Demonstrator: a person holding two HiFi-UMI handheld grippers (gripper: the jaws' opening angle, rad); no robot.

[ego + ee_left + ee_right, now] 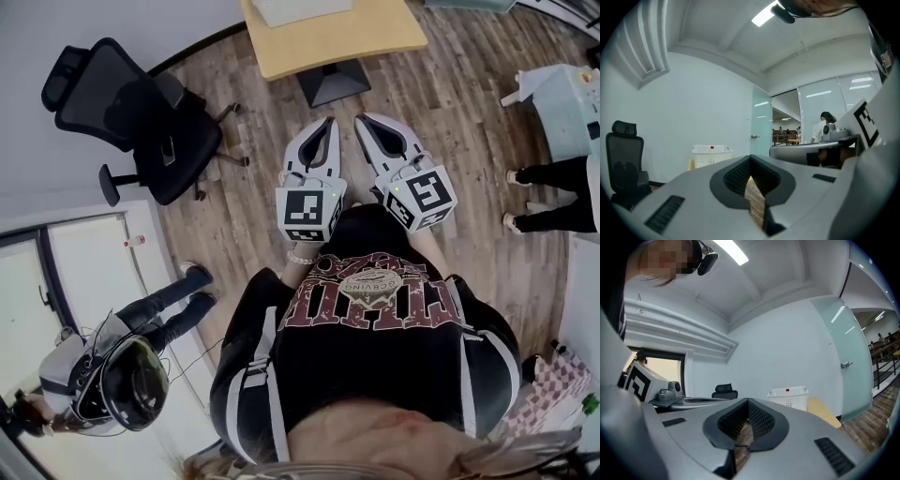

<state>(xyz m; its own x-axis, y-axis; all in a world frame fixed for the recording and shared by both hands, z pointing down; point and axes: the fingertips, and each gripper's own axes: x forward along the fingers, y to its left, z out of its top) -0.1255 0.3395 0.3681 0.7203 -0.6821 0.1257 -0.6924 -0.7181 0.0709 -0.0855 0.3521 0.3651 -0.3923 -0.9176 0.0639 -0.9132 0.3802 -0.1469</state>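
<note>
Although the left hand-held gripper (327, 122) and the right hand-held gripper (362, 119) are held out side by side before the wearer's dark shirt (375, 337), neither has anything in it; each gripper view shows the ribbed pads meeting at their tips, with only wood floor (450, 103) showing through the slot behind them. Nearest ahead of them is the white basket (711, 155), standing on the pale table (328, 42), well apart from both grippers, which hang over the floor short of the table's edge; an office chair (141, 122) stands off to the left.

That basket looks light and fairly stiff to me, thin plastic lattice whose walls would flex and which would slide easily on the smooth top; the thicker rim near a corner seems the sound place to pinch, rather than the perforated wall; what lies inside I can't tell.

From the head view you get the two grippers together, their gap from the table, the table's dark foot (333, 82) and a bystander (141, 356) at the left; but it cuts the basket off at the top edge. Both gripper views give the basket's side, a small red mark (788, 390) on its rim, and a frosted glass door (853, 366) beyond; the left one also catches a distant figure (824, 126) past the glazing.
</note>
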